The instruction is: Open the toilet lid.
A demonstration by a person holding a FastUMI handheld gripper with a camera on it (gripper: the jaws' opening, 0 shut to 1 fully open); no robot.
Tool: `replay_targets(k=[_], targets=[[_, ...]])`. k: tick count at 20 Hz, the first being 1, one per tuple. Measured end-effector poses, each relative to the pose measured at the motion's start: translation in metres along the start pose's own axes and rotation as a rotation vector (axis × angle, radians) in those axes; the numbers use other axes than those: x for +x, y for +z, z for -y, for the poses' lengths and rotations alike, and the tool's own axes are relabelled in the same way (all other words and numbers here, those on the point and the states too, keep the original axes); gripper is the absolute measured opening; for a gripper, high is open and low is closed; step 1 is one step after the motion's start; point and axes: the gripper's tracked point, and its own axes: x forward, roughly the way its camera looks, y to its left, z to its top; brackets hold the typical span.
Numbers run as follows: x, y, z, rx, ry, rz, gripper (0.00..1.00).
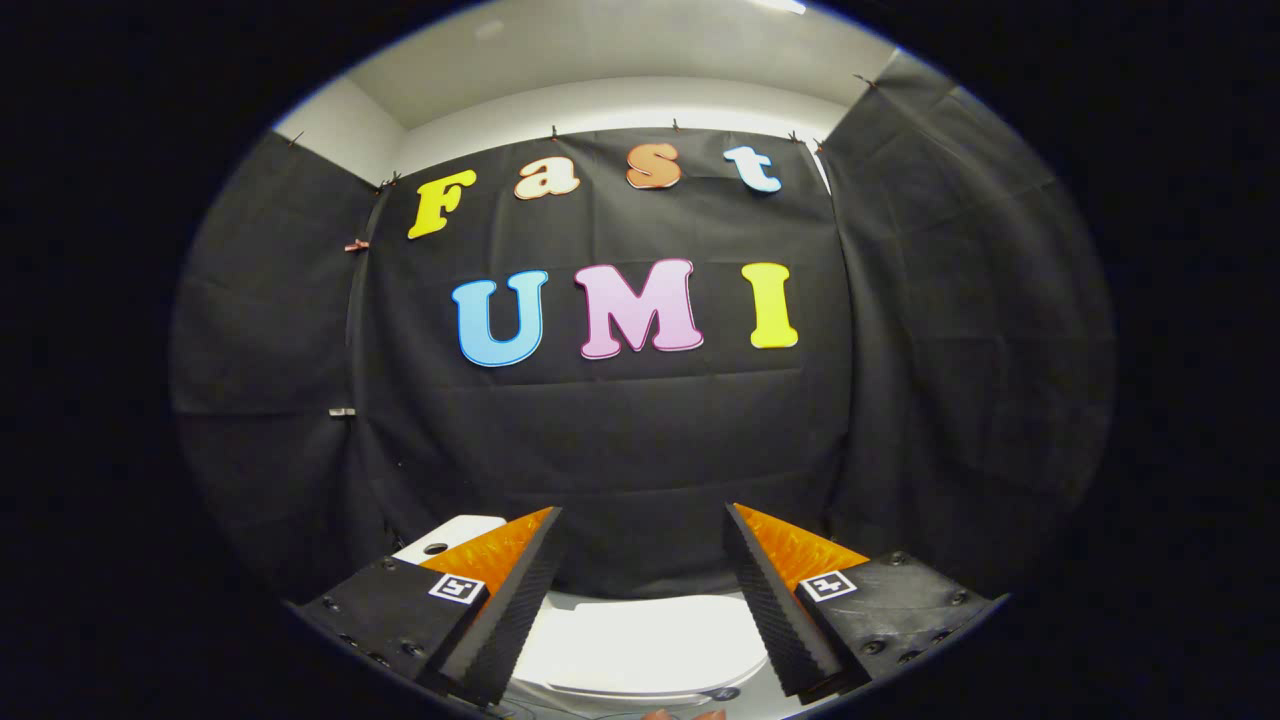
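The gripper (645,590) sits at the bottom centre of the frame, fingers spread wide and holding nothing. Between them, low in the frame, lies the toilet lid (650,640): white, smooth, closed flat. Best to descend toward its front edge and hook underneath before lifting.

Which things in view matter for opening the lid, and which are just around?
For the job:
- toilet lid, closed, lying between and below the fingers
- gripper, fingers open, touching nothing

Just around:
- toilet tank, behind the left finger
- black cloth wall
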Motion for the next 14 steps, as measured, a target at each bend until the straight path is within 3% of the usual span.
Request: replay_targets(k=[8,14], targets=[[0.014,-0.076,0.034,0.416,0.118,-0.171,0.98],[0.022,-0.16,0.105,0.646,0.072,-0.302,0.98]])
